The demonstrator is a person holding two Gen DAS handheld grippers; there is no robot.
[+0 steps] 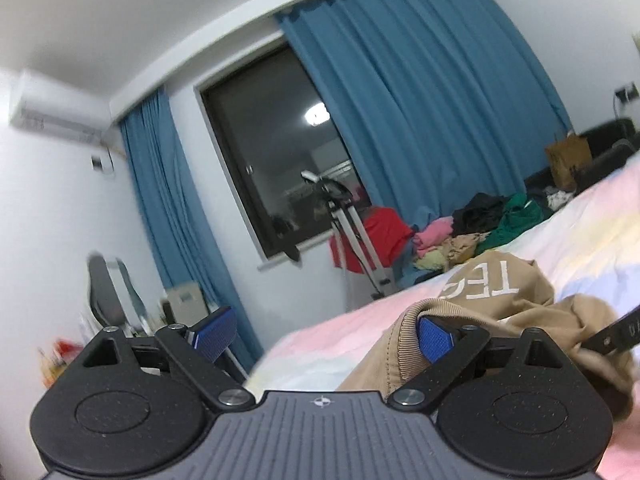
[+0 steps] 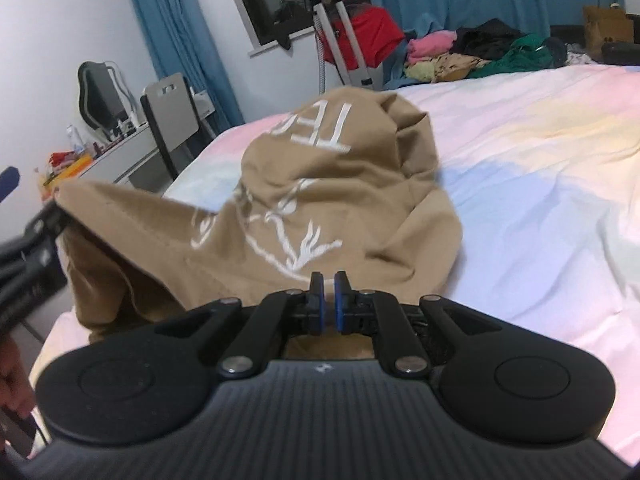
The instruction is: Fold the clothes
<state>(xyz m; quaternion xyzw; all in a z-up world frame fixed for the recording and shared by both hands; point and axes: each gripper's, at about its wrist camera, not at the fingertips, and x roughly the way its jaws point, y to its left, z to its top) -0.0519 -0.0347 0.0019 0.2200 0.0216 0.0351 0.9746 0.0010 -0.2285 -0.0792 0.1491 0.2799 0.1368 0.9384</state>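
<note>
A tan sweatshirt (image 2: pixel 320 184) with white lettering and embroidery lies bunched and partly lifted on the pastel bed sheet (image 2: pixel 520 152). My right gripper (image 2: pixel 328 296) sits at its near edge. Its blue pads are almost together, and tan cloth runs up under them. The garment's left corner stretches up to my left gripper (image 2: pixel 48 216). In the left wrist view my left gripper (image 1: pixel 324 334) stands wide open. The sweatshirt's ribbed hem (image 1: pixel 404 336) hangs over its right finger (image 1: pixel 436 338); nothing is pinched between the pads.
A pile of mixed clothes (image 2: pixel 480 52) lies beyond the bed's far edge, with a brown paper bag (image 2: pixel 604 24) to its right. A white stand with a red garment (image 2: pixel 360 40) is by the window. A cluttered desk with chairs (image 2: pixel 168 112) stands left of the bed.
</note>
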